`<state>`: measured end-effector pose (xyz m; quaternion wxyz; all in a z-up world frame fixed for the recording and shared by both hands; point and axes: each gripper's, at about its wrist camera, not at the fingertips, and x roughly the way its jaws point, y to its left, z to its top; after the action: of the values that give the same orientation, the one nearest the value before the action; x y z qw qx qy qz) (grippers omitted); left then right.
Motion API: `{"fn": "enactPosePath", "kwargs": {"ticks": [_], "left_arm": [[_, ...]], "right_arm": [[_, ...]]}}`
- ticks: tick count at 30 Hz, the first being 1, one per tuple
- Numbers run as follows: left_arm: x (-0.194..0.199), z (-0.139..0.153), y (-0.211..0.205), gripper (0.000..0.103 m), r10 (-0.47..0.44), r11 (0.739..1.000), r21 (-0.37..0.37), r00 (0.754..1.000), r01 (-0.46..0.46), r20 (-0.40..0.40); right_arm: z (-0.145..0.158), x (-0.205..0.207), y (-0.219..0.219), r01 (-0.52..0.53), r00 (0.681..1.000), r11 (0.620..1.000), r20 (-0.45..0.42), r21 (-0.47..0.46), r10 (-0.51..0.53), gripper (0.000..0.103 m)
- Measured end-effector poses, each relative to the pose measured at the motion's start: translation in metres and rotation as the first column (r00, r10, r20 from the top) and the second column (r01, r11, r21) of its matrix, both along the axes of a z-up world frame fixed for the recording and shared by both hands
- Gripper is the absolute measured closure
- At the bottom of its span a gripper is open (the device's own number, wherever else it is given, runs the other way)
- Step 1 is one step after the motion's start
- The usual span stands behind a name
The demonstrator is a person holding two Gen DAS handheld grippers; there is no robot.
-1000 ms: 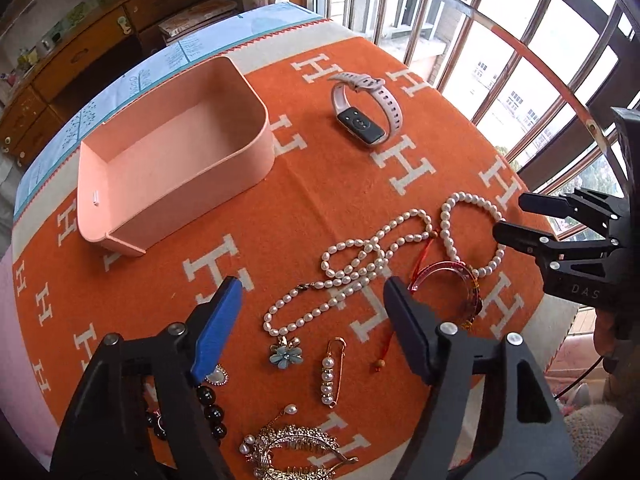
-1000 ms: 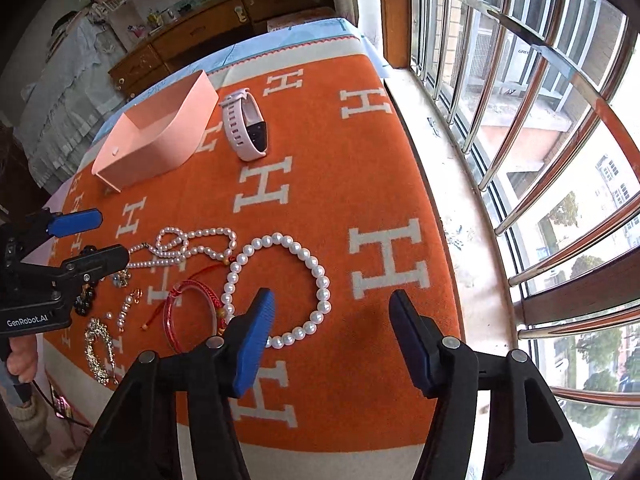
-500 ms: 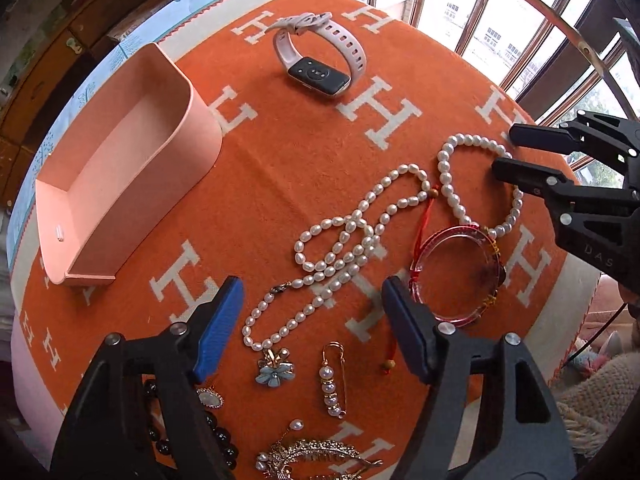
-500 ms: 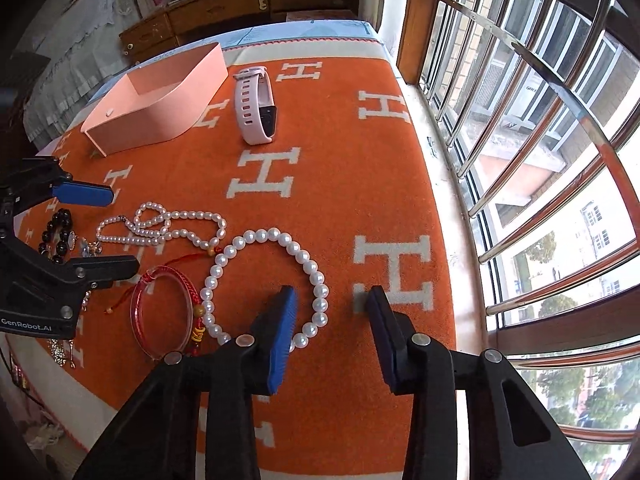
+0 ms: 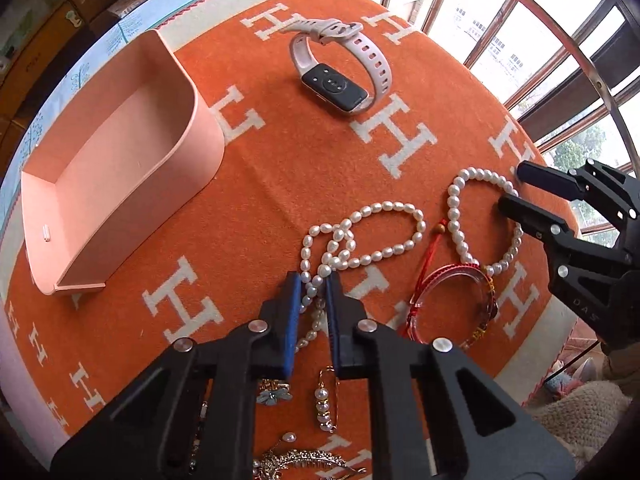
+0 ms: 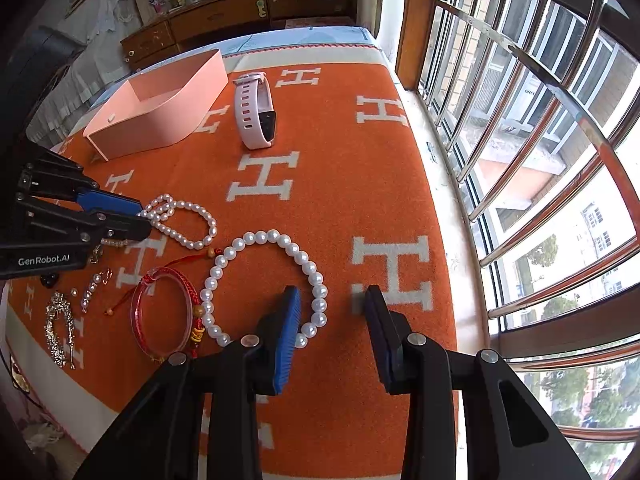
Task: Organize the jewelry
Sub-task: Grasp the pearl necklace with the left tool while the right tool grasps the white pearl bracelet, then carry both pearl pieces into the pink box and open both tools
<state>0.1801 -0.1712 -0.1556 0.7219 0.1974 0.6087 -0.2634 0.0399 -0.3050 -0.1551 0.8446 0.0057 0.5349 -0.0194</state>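
Along the near edge of the orange H-patterned blanket (image 5: 304, 168) the small jewelry crowds together, while the blanket between the pink tray (image 5: 116, 152) and the window bars lies open, holding one pink smartwatch (image 5: 340, 68). Left gripper (image 5: 314, 284) has its fingers pinched together on strands of the one long pearl necklace (image 5: 380, 236) just beyond the near edge. Right gripper (image 6: 332, 312) has its fingers apart, straddling the near-right arc of the single round pearl bracelet (image 6: 264, 280), which lies flat. One red bangle (image 6: 164, 312) touches that bracelet. One pearl pin (image 5: 326, 400) lies nearer.
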Motion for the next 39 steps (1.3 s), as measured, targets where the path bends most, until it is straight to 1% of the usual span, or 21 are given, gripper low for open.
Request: {"fn": "enactPosePath", "kwargs": {"ticks": [2,4,5,6,11,13,15,17,18,23,27,30,34,36,39], "left_arm": [[0.0,0.002,0.003,0.095,0.031,0.999,-0.017,1.0,-0.031,0.003],[-0.002,0.004,0.01,0.097,0.075,0.996,-0.037,0.997,-0.075,0.007],[-0.002,0.007,0.014,0.101,0.1,0.994,-0.05,0.995,-0.1,0.009],[-0.003,0.01,0.019,0.1,0.127,0.99,-0.063,0.992,-0.126,0.01],[-0.009,0.042,0.041,0.101,0.207,0.97,-0.139,0.977,-0.2,0.044],[-0.011,0.06,0.051,0.1,0.233,0.962,-0.164,0.97,-0.22,0.065],[-0.021,0.079,0.069,0.101,0.262,0.952,-0.189,0.961,-0.241,0.091],[-0.02,0.099,0.079,0.1,0.293,0.94,-0.215,0.949,-0.264,0.118],[-0.027,0.113,0.089,0.1,0.308,0.935,-0.228,0.942,-0.273,0.134],[-0.028,0.168,0.123,0.1,0.38,0.907,-0.274,0.9,-0.319,0.213],[-0.018,0.2,0.141,0.1,0.426,0.889,-0.301,0.865,-0.346,0.264],[-0.01,0.22,0.153,0.1,0.459,0.875,-0.32,0.836,-0.365,0.301],[0.01,0.231,0.163,0.1,0.494,0.858,-0.333,0.802,-0.39,0.334],[0.022,0.229,0.165,0.1,0.502,0.855,-0.333,0.796,-0.398,0.339],[0.04,0.21,0.166,0.1,0.508,0.853,-0.323,0.793,-0.41,0.336]], "right_arm": [[0.0,-0.001,0.0,0.001,1.0,1.0,0.006,0.001,-0.001,0.072],[0.001,-0.001,-0.001,0.005,1.0,1.0,0.012,0.004,-0.005,0.087],[0.001,0.0,-0.002,0.009,1.0,1.0,0.011,0.014,-0.009,0.092],[0.001,0.0,-0.003,0.012,1.0,1.0,0.008,0.027,-0.013,0.095],[0.004,0.004,-0.009,0.031,1.0,0.993,-0.006,0.115,-0.031,0.096],[0.01,0.004,-0.009,0.033,0.999,0.988,0.003,0.154,-0.034,0.096],[0.022,0.004,-0.008,0.027,0.999,0.982,0.025,0.187,-0.033,0.096],[0.037,0.003,-0.005,0.015,0.998,0.976,0.052,0.216,-0.027,0.096],[0.045,0.004,-0.002,0.006,0.998,0.975,0.067,0.223,-0.022,0.096],[0.093,0.014,0.019,-0.047,0.989,0.973,0.146,0.227,0.014,0.096],[0.134,0.032,0.038,-0.083,0.975,0.972,0.219,0.219,0.034,0.096],[0.162,0.053,0.056,-0.103,0.962,0.971,0.27,0.217,0.042,0.096],[0.185,0.089,0.082,-0.126,0.952,0.964,0.303,0.233,0.051,0.096],[0.189,0.109,0.097,-0.137,0.951,0.96,0.304,0.243,0.059,0.096],[0.184,0.142,0.118,-0.146,0.953,0.958,0.294,0.248,0.069,0.096]]}}
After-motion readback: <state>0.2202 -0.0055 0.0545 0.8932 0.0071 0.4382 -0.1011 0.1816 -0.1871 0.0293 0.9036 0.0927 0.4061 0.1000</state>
